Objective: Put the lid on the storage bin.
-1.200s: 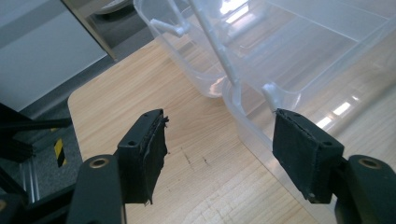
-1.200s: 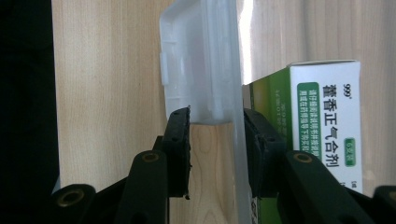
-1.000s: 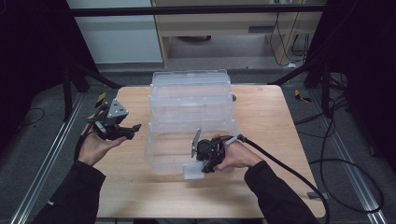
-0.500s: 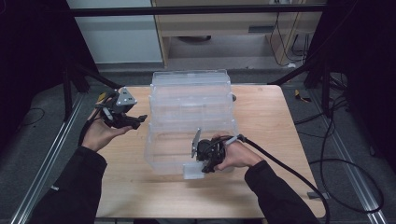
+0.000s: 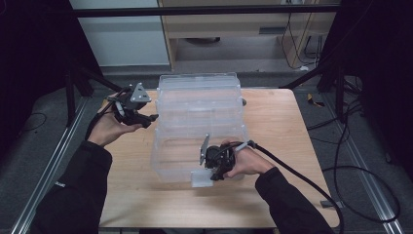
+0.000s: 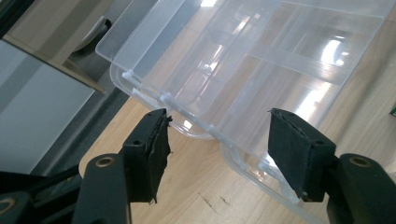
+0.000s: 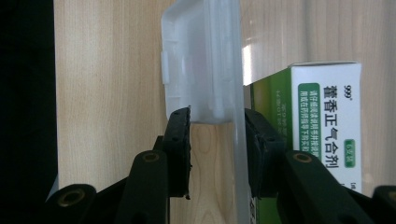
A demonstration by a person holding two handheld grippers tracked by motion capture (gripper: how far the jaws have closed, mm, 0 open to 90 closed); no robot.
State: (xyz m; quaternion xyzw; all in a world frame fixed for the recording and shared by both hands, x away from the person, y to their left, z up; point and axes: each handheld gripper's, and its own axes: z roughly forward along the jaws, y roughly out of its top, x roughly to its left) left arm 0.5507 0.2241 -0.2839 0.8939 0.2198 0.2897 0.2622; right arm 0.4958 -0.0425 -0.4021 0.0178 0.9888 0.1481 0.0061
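A clear plastic compartment box (image 5: 199,112) lies on the wooden table (image 5: 302,126). My left gripper (image 5: 152,118) is held at the box's left side, open; in the left gripper view (image 6: 224,156) its pads (image 6: 154,149) stand wide apart just short of the box's hinged edge (image 6: 187,112), touching nothing. My right gripper (image 5: 213,174) is at the box's front edge, shut on the translucent latch (image 5: 199,179). In the right gripper view (image 7: 217,149) the latch (image 7: 201,70) and the clear front wall sit between the jaws. A green and white medicine box (image 7: 322,121) shows behind that wall.
Bare wood lies to the right (image 5: 292,146) and in front of the box. The right gripper's cable (image 5: 302,180) trails off the table's front right. A cabinet (image 5: 234,29) stands beyond the far edge, and metal rails (image 5: 53,165) run along the floor at both sides.
My left gripper has moved away from me and slightly right, up along the box's left side. The right gripper has stayed on the latch.
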